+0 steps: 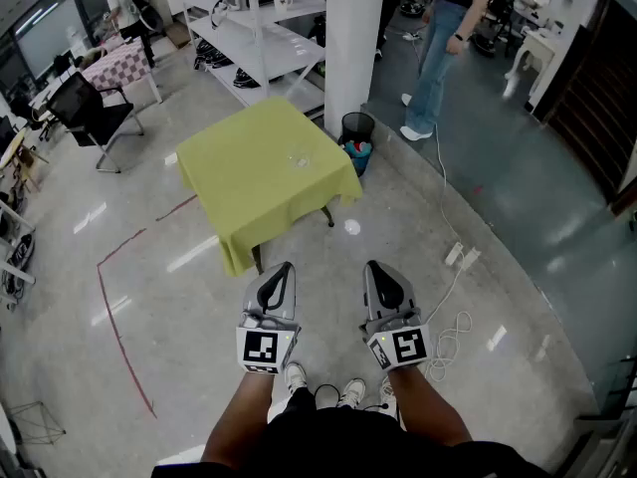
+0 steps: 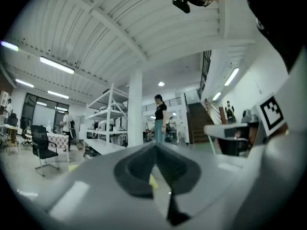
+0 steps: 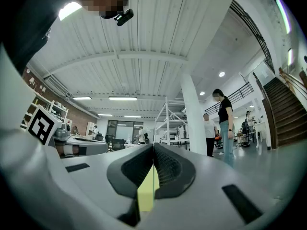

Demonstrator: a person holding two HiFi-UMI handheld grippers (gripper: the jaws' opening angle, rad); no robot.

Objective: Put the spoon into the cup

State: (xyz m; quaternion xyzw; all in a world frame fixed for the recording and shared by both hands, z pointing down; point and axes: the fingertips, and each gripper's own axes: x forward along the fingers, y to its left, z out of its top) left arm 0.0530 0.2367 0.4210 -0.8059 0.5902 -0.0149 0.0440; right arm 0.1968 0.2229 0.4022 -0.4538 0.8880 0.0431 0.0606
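A small table under a yellow-green cloth [image 1: 261, 182] stands a few steps ahead of me on the floor. Something small and clear, perhaps the cup [image 1: 299, 158], rests on the cloth's far side; it is too small to tell. I cannot make out a spoon. My left gripper [image 1: 282, 268] and right gripper [image 1: 376, 267] are held side by side at waist height, well short of the table. Both are shut with nothing in them. In the left gripper view the left gripper [image 2: 156, 145] points level across the room. The right gripper [image 3: 153, 146] shows a sliver of yellow cloth through its seam.
Behind the table stands a white pillar [image 1: 353, 38], with a black bin [image 1: 356, 127] at its foot. White shelving [image 1: 261, 30] is at the back, a black chair [image 1: 95, 113] at left. A person in jeans [image 1: 438, 53] stands at back right. A power strip and cable [image 1: 456, 258] lie on the floor at right.
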